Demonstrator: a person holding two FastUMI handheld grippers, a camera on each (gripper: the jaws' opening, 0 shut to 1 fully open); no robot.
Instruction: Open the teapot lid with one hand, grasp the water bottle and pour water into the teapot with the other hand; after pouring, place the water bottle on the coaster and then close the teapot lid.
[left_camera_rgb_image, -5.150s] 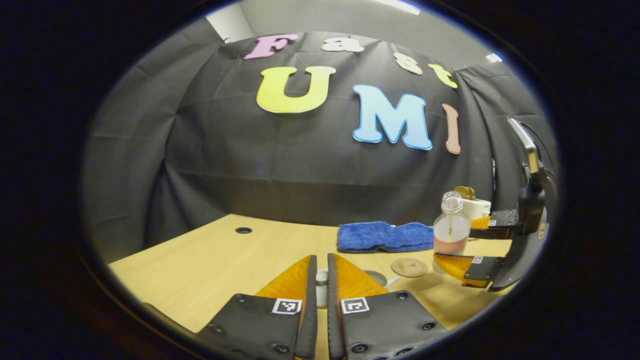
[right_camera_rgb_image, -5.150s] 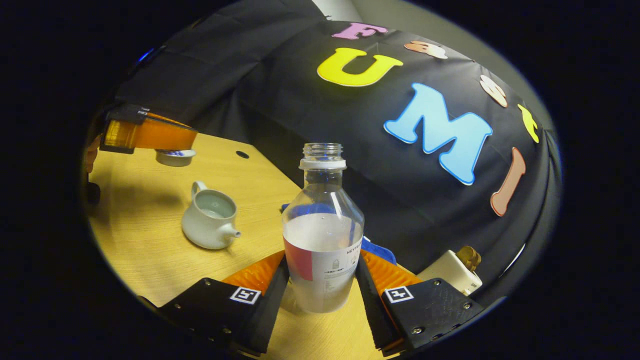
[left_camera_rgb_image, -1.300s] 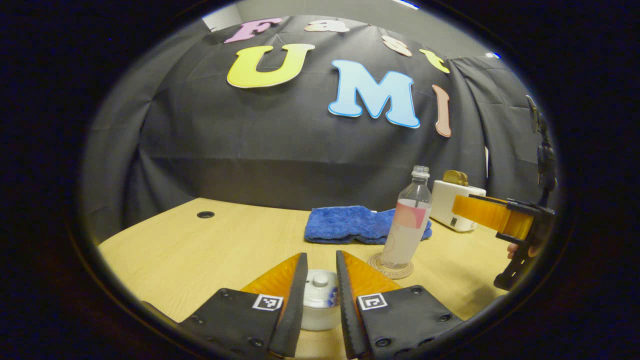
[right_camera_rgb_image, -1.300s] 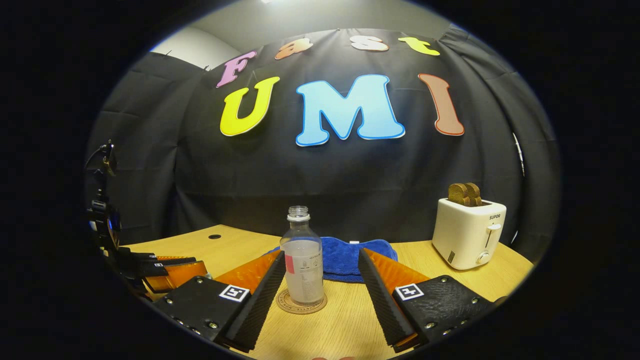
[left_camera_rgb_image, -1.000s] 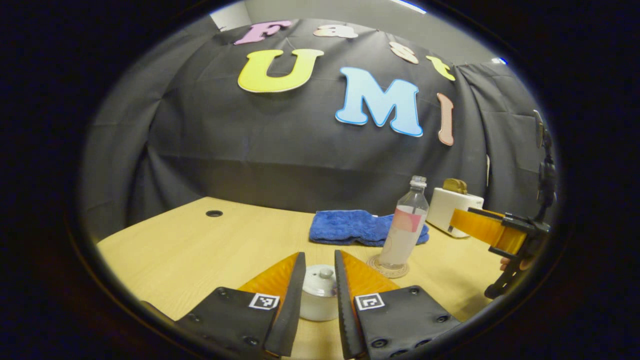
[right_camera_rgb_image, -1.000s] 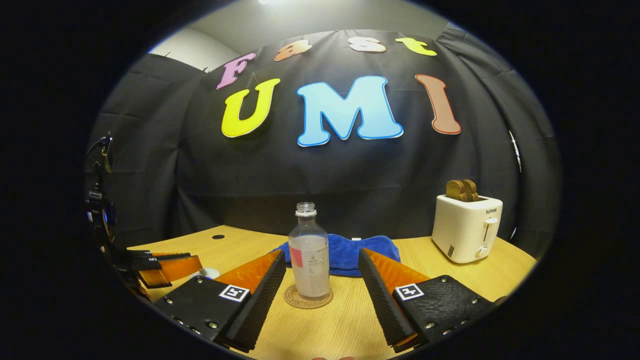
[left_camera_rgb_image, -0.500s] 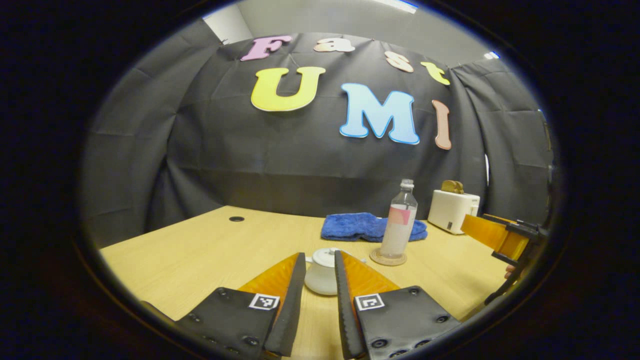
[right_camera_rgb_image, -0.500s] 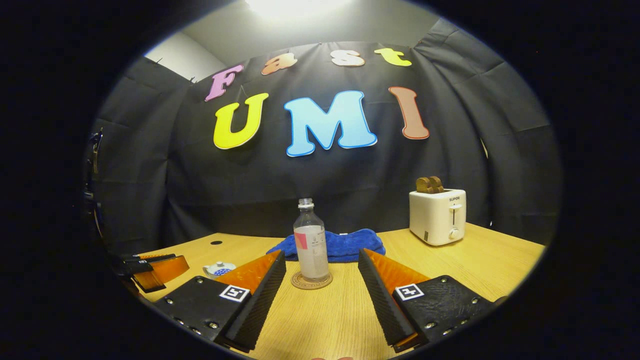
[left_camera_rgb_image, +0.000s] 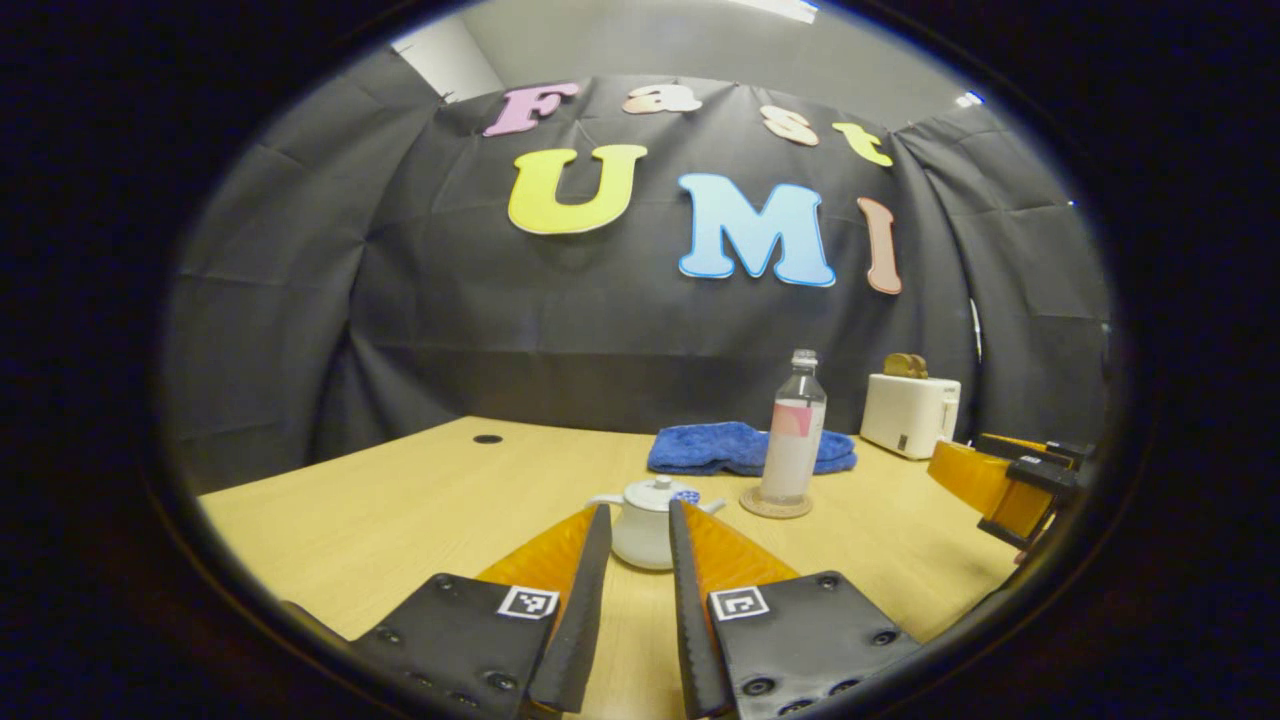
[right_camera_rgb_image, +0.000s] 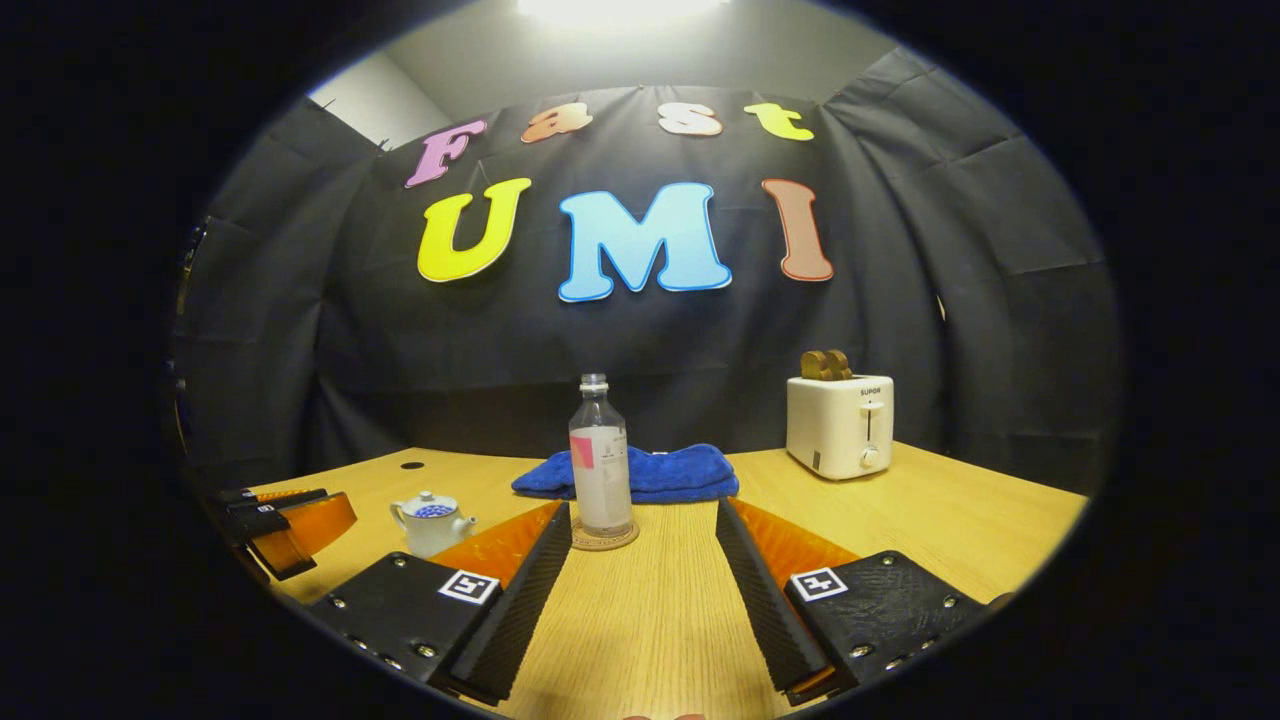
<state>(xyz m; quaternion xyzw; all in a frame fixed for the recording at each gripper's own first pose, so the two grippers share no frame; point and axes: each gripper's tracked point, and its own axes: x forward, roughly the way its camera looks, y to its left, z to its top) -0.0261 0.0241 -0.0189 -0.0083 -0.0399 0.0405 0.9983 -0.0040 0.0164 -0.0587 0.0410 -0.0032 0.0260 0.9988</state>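
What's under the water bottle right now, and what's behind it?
The water bottle stands upright on the round coaster, whose rim shows around its base; the coaster's middle is covered. Behind it lies the blue towel, partly hidden by the bottle.

btl (right_camera_rgb_image: 600, 470) upright on coaster (right_camera_rgb_image: 604, 540) | teapot (right_camera_rgb_image: 431, 524) lid on, left | right hand-held gripper (right_camera_rgb_image: 640, 530) fingers apart, empty
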